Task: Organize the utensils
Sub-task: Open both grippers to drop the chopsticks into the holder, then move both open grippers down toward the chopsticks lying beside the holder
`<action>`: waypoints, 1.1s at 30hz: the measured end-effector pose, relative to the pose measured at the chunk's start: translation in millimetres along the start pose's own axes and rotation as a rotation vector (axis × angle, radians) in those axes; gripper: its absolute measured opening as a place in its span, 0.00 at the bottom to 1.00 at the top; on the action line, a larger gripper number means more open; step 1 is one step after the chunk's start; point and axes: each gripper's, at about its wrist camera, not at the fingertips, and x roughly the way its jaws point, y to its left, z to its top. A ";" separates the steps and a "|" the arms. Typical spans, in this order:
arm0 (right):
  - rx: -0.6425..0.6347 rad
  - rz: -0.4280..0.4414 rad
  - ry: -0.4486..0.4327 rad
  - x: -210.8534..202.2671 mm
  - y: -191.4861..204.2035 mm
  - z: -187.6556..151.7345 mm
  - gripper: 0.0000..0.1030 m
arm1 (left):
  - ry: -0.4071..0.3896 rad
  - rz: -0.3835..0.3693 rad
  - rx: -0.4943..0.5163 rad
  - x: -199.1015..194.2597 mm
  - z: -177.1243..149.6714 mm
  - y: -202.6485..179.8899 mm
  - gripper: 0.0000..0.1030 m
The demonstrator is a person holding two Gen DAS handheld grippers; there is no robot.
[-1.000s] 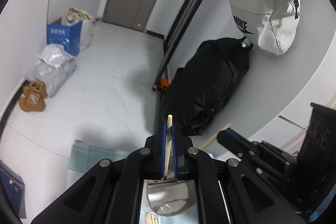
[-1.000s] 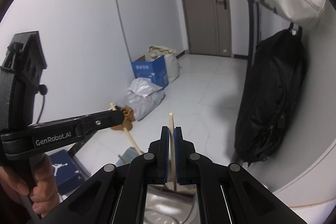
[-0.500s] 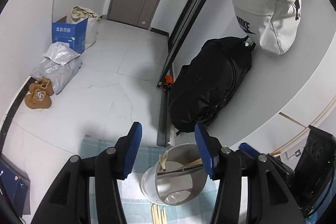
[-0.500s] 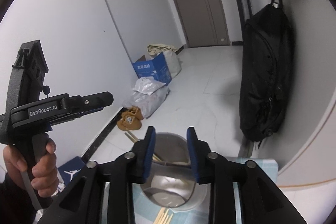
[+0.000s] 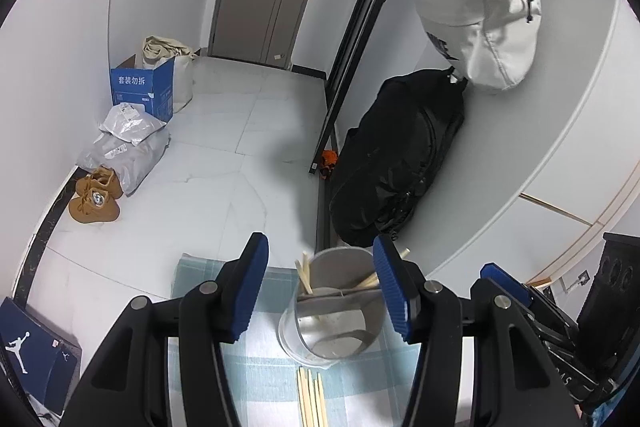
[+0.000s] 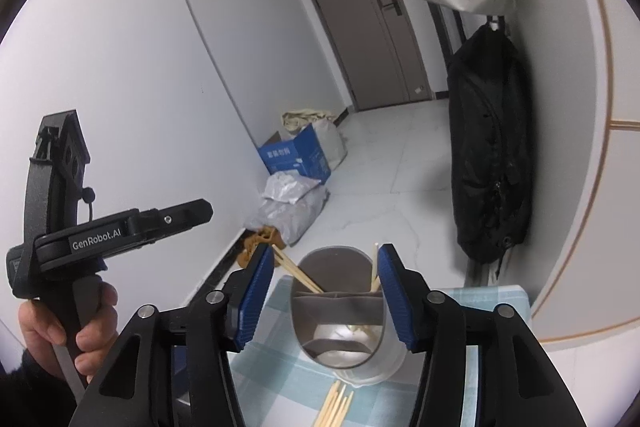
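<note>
Your left gripper [image 5: 320, 291] and right gripper [image 6: 326, 291] both gape empty over the metal holder [image 5: 334, 311] on the checked cloth [image 5: 200, 267]. Loose chopsticks [image 5: 310, 399] lie just before it. Only the right view shows your left hand [image 6: 60, 331].

loose chopsticks [image 5: 310, 401] cut off below, holder [image 6: 340, 311] base hidden
</note>
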 end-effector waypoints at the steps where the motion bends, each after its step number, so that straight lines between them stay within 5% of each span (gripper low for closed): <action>1: 0.003 0.003 -0.004 -3.4 0.6 -0.5 0.53 | -0.003 -0.003 0.002 -3.0 -1.5 -1.4 0.48; 11: 0.010 0.031 -0.035 -31.9 8.3 -19.3 0.75 | -0.006 0.022 0.032 -17.4 -24.6 -14.8 0.50; 13: 0.018 0.035 -0.041 -36.2 8.4 -25.5 0.76 | -0.002 0.028 0.037 -18.0 -31.7 -16.0 0.58; 20: 0.024 0.050 -0.043 -44.7 6.8 -51.4 0.83 | 0.007 0.052 0.062 -17.3 -55.6 -18.2 0.58; 24: -0.001 0.025 -0.052 -48.4 7.4 -67.8 0.86 | -0.025 0.133 0.082 -14.1 -69.8 -17.5 0.59; 33: -0.030 -0.049 0.000 -38.5 3.5 -105.1 0.96 | -0.054 0.157 0.120 -5.2 -97.5 -8.4 0.73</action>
